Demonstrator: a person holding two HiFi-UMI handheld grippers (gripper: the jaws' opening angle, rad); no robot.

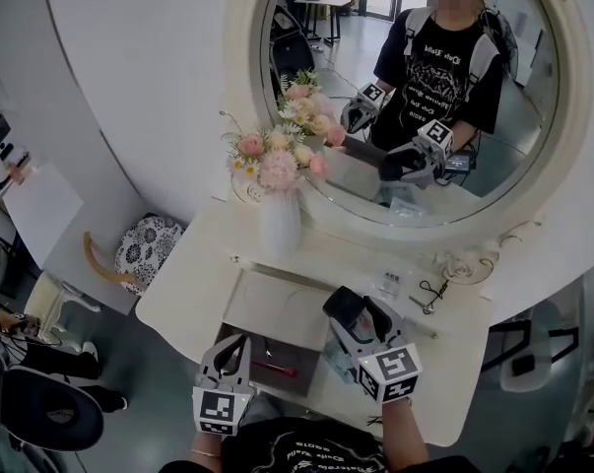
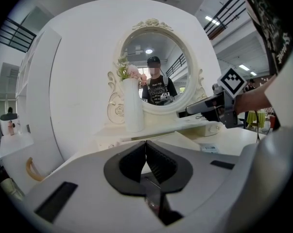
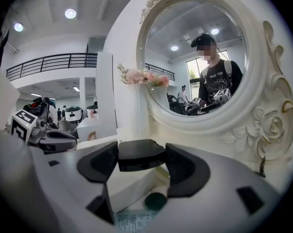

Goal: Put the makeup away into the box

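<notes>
Right tongs [image 3: 141,163] near level, gripping black case [image 3: 136,152], perhaps compact.

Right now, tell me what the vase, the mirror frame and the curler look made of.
The vase is opaque white and smooth with a soft sheen: probably glazed ceramic, possibly plastic. The frame is matte white with moulded roses and scrolls: painted wood or cast resin, I can't tell which. The curler shows thin dark loops and bars: likely metal, finish too small to judge.
</notes>
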